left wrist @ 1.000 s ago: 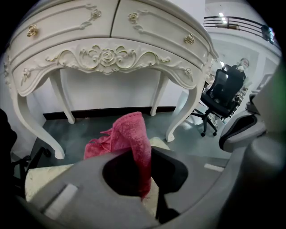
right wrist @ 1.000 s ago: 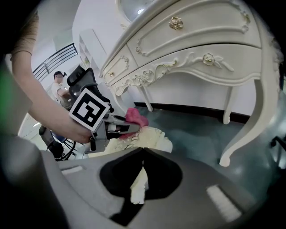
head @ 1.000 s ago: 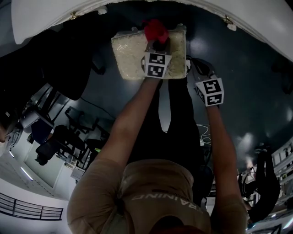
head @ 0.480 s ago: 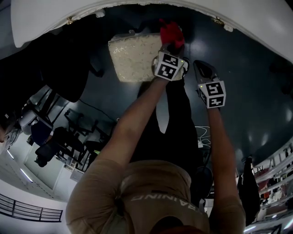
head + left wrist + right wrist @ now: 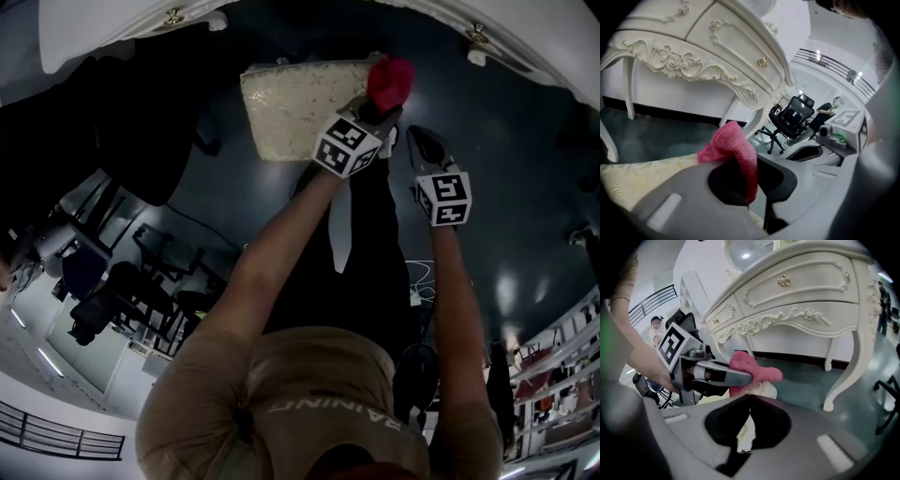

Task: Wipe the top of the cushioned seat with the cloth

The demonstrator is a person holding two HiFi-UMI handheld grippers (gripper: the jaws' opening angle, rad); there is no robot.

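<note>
Left tongs (image 5: 380,112) pinching pink cloth (image 5: 390,80) by one fold, leaving the bunch free to rub | cloth at cushioned seat (image 5: 286,108) right edge | right tongs (image 5: 419,139) pressed together, empty, parked beside, I judge clear of my stroke

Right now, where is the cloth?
In the head view the cloth is at the far right corner of the seat, pinched in the left gripper, just below the white table.
</note>
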